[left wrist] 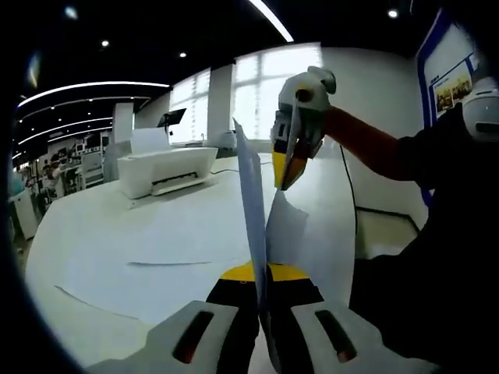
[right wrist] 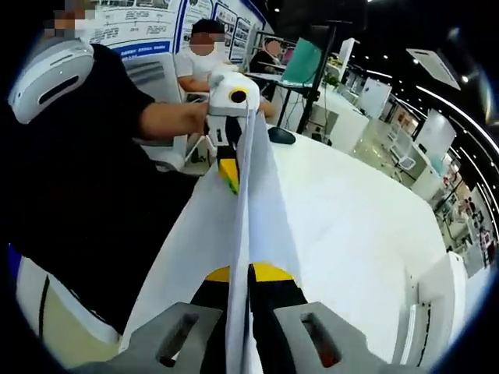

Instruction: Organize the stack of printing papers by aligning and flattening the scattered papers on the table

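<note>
- Left hand-held gripper [left wrist: 263, 290], nearest in left gripper view: jaws closed narrow, clamped on the near edge of a stack of papers [left wrist: 253, 204] held on edge, thin side to camera.
- Across that stack, right hand-held gripper [left wrist: 290, 167] pinching the far edge, yellow tips on the sheets; sleeve and bare forearm [left wrist: 366, 144] trailing off behind it.
- Right hand-held gripper [right wrist: 248, 290] in right gripper view: jaws likewise closed on the papers [right wrist: 243, 202], which run edge-on away from the camera.
- Left hand-held gripper [right wrist: 228, 167] at the far end of the stack there, gripping it; person's hand [right wrist: 195, 117] wrapped around its body.
- Stack raised above the white tabletop [left wrist: 117, 234], spanning between the two grippers.
- Loose sheets [left wrist: 156, 280] lying flat on the tabletop below, edges slightly curled.
- White printer [left wrist: 165, 170] farther back on the tabletop, well apart from the stack.
- Seated person [right wrist: 204, 58] in the background beyond the tabletop edge.
</note>
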`<move>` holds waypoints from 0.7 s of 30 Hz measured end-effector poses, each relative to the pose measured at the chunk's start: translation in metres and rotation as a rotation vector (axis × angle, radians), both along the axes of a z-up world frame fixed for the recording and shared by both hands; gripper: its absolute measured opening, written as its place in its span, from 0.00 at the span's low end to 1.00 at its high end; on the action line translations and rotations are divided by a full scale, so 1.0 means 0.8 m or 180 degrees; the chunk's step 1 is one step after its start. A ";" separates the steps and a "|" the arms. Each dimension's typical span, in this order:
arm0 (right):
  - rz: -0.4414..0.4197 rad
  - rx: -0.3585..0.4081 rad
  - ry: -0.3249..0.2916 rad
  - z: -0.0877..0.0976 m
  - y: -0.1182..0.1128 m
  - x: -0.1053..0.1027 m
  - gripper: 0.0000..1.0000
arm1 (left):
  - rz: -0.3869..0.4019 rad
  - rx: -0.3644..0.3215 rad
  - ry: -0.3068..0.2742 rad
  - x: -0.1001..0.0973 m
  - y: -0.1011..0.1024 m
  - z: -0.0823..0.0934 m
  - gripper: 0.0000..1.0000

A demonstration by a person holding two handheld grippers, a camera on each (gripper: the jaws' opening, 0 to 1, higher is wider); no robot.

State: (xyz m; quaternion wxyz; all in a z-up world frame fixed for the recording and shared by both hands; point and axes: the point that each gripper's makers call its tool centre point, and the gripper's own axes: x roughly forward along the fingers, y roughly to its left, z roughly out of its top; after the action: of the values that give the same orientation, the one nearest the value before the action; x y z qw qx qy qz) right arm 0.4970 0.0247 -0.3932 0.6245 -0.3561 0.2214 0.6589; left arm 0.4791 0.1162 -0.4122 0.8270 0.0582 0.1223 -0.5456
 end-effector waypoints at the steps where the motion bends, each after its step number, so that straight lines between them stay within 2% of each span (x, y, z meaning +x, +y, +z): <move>1: -0.0025 -0.0020 0.0038 -0.003 0.001 0.001 0.00 | 0.0001 -0.0005 0.0003 0.000 0.000 0.000 0.06; 7: -0.0104 -0.0112 0.0175 -0.012 0.007 0.003 0.00 | 0.0010 -0.0020 -0.0007 0.003 0.002 0.001 0.06; 11: -0.0055 -0.0278 0.0368 -0.022 0.011 -0.005 0.00 | 0.0023 -0.0036 -0.0030 0.005 0.004 0.002 0.06; 14: -0.0051 -0.0304 0.0387 -0.023 0.013 -0.005 0.00 | 0.0053 -0.0043 -0.0060 0.008 0.005 0.004 0.06; 17: -0.0071 -0.0415 0.0552 -0.028 0.015 -0.009 0.00 | 0.0088 -0.0069 -0.0086 0.012 0.009 0.005 0.06; 20: -0.0081 -0.0472 0.0615 -0.031 0.019 -0.006 0.00 | 0.0134 -0.0143 -0.0079 0.016 0.012 0.008 0.06; 21: -0.0155 -0.0501 0.0673 -0.033 0.022 -0.001 0.00 | 0.0165 -0.0236 -0.0065 0.018 0.014 0.011 0.06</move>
State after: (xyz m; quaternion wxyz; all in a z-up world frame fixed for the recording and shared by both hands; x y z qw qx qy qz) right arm 0.4963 0.0422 -0.4199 0.5836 -0.3271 0.3456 0.6580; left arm 0.4932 0.1272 -0.4036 0.8437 0.0299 0.0949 -0.5276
